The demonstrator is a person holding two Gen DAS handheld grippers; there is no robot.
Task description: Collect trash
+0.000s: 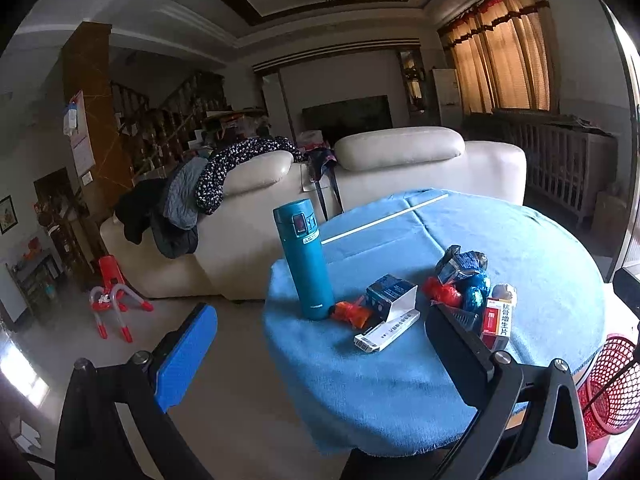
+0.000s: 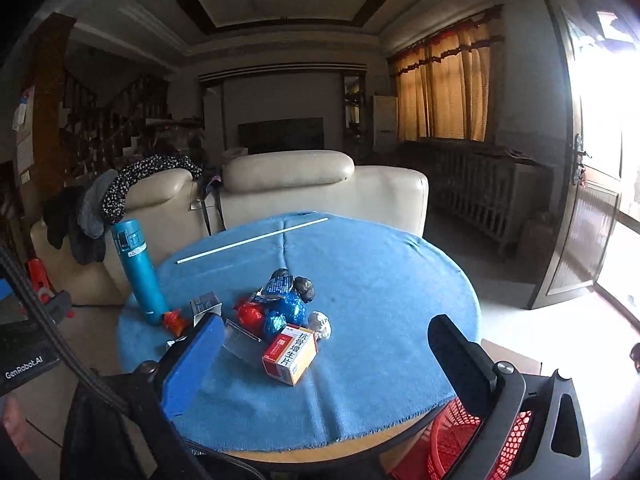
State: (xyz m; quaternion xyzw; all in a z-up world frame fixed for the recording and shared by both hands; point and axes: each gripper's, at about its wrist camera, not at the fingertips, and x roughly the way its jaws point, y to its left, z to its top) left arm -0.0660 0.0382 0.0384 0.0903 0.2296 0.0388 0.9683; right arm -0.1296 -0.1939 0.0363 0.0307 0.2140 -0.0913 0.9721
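Hovering over the blue-draped counter (image 2: 360,280), both tools are gaping wide and holding nothing: the left tool (image 1: 320,344) and right tool (image 2: 332,356) are facing the heaped wrappers (image 2: 280,304) mid-counter, with the red basket (image 2: 452,440) waiting below the edge, likely for drop-offs.

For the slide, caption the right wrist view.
Open right gripper hovers over wrappers and medicine box on blue-clothed table.
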